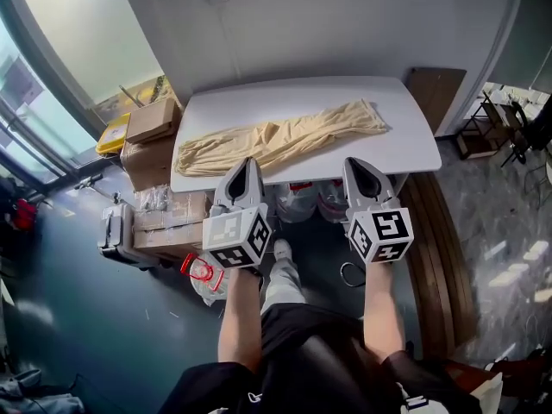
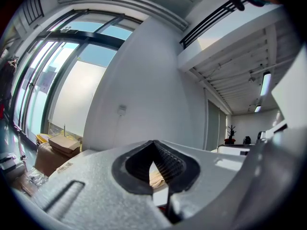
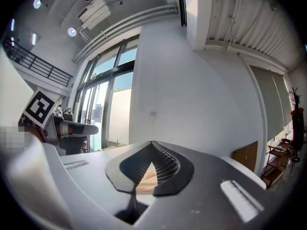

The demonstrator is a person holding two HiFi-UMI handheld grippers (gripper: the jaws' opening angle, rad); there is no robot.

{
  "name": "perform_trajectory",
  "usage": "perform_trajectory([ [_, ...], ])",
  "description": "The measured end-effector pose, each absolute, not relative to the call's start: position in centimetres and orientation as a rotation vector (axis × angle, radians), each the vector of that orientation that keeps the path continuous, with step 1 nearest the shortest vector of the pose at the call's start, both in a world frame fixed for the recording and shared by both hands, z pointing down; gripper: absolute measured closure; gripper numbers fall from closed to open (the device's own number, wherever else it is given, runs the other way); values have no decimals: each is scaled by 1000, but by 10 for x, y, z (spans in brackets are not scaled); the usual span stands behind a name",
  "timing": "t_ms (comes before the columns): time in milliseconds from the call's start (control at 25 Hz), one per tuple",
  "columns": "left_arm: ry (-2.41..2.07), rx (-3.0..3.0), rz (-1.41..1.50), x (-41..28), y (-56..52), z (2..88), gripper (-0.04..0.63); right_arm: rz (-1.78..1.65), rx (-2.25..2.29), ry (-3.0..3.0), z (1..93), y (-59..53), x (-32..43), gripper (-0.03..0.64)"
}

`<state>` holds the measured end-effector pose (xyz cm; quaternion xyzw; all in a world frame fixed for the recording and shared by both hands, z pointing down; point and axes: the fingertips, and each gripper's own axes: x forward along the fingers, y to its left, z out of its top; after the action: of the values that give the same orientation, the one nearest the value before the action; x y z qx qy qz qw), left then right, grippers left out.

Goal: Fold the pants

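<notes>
Closed cardboard boxes (image 1: 153, 119) are stacked on the floor left of the worktop (image 1: 405, 136), with a yellow bin (image 1: 113, 134) behind them; what they hold cannot be seen. The white worktop stands against a white wall, tall windows to its left and a brown board (image 1: 434, 93) leaning at its right. The beige pants (image 1: 276, 136) lie stretched lengthwise across the worktop. The left gripper (image 1: 247, 162) and right gripper (image 1: 355, 164) are both clenched and empty, held level at the near edge, just short of the pants.
</notes>
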<state>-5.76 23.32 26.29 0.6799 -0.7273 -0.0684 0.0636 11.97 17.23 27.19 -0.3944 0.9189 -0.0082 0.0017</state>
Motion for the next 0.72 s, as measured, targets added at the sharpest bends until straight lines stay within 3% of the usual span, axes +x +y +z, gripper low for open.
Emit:
perform_trajectory([
  [240,-2158,2049,-202,-86,177,280,592,24,-1270,2859,263,118,99,612],
  [720,-2201,1983,-214,-194,40,270,592,99,-1159,2915,241,-16,-23,612],
])
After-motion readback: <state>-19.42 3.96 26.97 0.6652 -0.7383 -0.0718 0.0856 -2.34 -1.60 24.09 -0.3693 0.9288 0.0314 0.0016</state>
